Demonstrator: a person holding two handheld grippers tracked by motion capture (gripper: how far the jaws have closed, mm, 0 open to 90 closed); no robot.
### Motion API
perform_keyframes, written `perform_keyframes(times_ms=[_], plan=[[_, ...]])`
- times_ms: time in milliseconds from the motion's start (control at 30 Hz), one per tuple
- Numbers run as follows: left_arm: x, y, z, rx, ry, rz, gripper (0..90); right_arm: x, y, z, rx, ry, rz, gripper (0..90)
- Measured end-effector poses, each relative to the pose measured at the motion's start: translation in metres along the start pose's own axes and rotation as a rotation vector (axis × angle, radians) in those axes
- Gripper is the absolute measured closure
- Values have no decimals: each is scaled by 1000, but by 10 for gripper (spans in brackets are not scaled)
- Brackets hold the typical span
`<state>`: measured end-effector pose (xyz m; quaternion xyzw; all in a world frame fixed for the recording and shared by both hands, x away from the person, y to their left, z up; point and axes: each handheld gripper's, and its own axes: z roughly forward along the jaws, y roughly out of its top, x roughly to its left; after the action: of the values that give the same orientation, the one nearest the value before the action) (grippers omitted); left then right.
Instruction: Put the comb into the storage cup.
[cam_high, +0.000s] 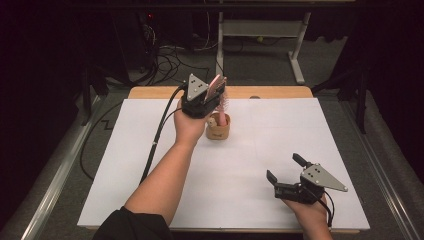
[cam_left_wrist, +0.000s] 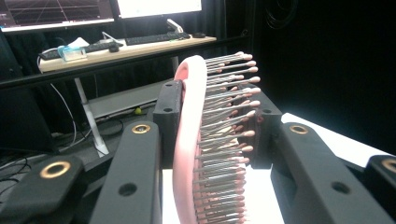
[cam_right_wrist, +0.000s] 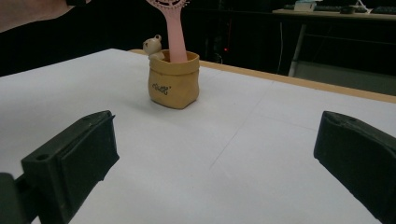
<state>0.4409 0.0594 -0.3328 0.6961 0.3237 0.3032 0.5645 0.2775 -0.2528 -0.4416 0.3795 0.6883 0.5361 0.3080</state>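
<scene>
High view showed our left gripper (cam_high: 216, 92) raised over the far middle of the white sheet (cam_high: 150, 165), its jaws clamped on the head of a pink brush (cam_high: 218, 90). From the left gripper view we saw the brush (cam_left_wrist: 189, 140) edge-on between the two black jaws, one pressing its back, the other meeting the bristle tips, so the bristles filled the gap. Its handle ran down into a small tan pouch (cam_high: 218, 128) standing upright on the sheet, just beside our left hand (cam_high: 189, 125). Right gripper view showed the pouch (cam_right_wrist: 173, 84) well ahead with the handle (cam_right_wrist: 176, 37) rising nearly straight from its mouth and a little bear figure (cam_right_wrist: 152, 45) peeking out at its far rim. Our right gripper (cam_high: 286, 174) rested low at the near right of the sheet, well apart from the pouch, jaws spread wide and holding nothing. Bare sheet lay between it and the pouch. Beyond the table edge (cam_high: 280, 92) stood a desk frame (cam_high: 297, 55) and tangled cables (cam_high: 170, 57) on the floor.
</scene>
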Motion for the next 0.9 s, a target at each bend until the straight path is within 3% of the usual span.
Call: perform_keyframes(times_ms=[900], plan=[[1,-14,11,30,4,-26,648,1,0,0,-4,1,-7,1]])
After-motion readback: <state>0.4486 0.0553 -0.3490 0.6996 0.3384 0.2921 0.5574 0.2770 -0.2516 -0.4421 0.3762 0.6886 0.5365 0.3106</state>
